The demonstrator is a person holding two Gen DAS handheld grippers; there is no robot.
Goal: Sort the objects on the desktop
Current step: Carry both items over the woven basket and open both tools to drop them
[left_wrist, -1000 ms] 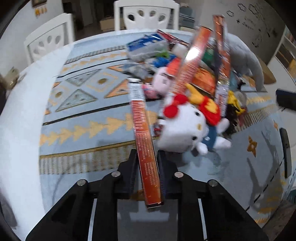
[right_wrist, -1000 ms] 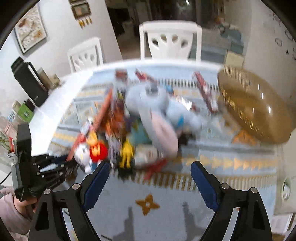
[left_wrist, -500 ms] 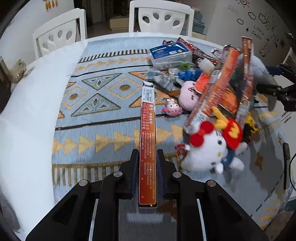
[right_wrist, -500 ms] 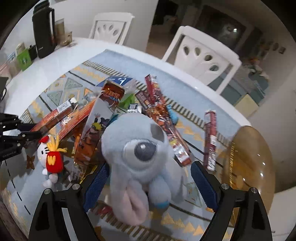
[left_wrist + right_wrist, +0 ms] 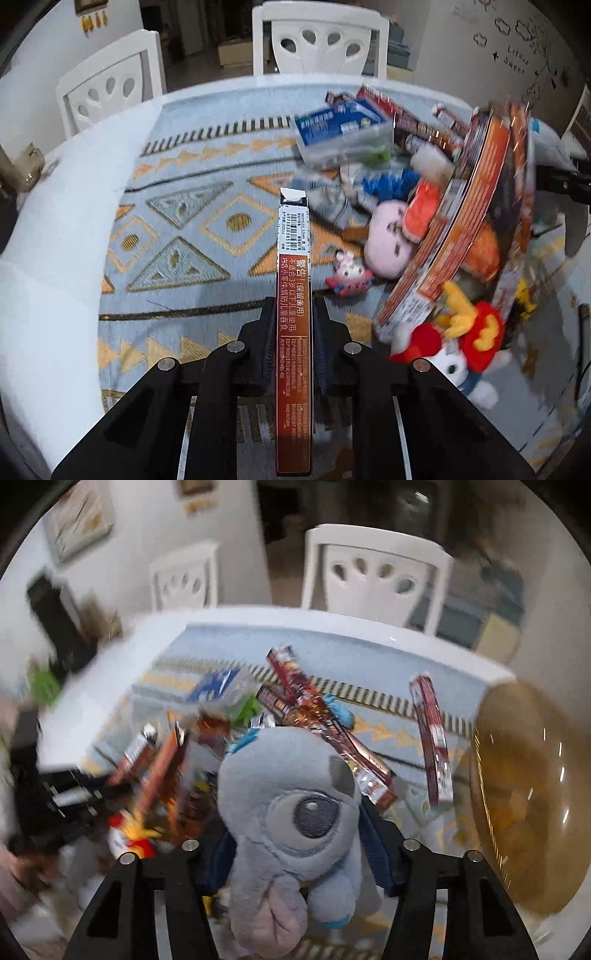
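A: Left gripper (image 5: 294, 314): jaws pinched tight on a long orange box (image 5: 294, 325), held edge-on and pointing away over the mat (image 5: 177, 229). The box runs back between the fingers (image 5: 266, 332) past the bottom of the view.

B: And the right gripper (image 5: 295, 843)?

A: Jaws are closing around a grey plush (image 5: 295, 812). Its body sits between the blue pads (image 5: 376, 853); whether they press it yet, I cannot tell.

B: Room to move?

A: Left of the box the mat lies bare, then white worktop (image 5: 48, 258) out to its rounded edge, with two white chairs (image 5: 321, 40) behind. To the right comes the heap: a clear case (image 5: 343, 136) with a blue label, a pink plush (image 5: 388, 243), a small pink toy (image 5: 347, 277), slanted orange boxes (image 5: 458, 229), and a white cat plush (image 5: 458, 354) in red nearest. In the right view, a red box (image 5: 432, 738) lies alone beside an amber bowl (image 5: 532, 794) at the far right edge.

B: Any writing?

A: The held box carries Chinese warning print, a barcode, and "MADE IN CHINA". The wall reads "Life is Sweet".
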